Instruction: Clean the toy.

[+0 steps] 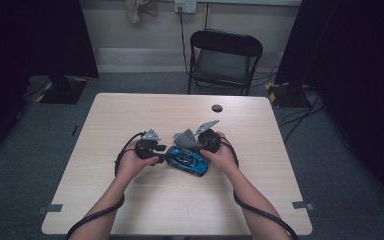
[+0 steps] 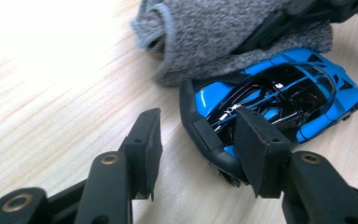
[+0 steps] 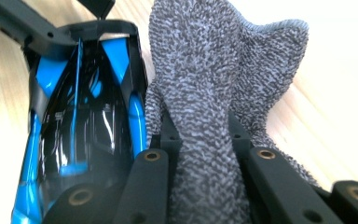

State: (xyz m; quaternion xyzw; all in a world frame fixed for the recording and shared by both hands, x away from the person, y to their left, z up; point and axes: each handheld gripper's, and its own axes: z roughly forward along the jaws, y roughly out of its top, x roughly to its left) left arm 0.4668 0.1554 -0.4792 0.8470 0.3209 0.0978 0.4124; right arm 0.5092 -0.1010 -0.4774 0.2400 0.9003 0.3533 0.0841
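Observation:
A blue and black toy car (image 1: 187, 161) lies on the wooden table (image 1: 180, 210) between both hands. In the left gripper view the car (image 2: 279, 88) has its rear corner between the jaws of my left gripper (image 2: 198, 121). One pad stands against the car's side, while a strip of bare table separates the other pad from it. My left gripper (image 1: 162, 149) is open. My right gripper (image 3: 200, 135) is shut on a grey terry cloth (image 3: 205, 84), which stands up beside the car (image 3: 84, 121). The cloth (image 1: 184, 137) rests just behind the car.
A small black round cap (image 1: 217, 108) lies on the table's far side. A black folding chair (image 1: 225, 55) stands beyond the far edge. Cables run over the floor at the right. Dark curtains hang on both sides.

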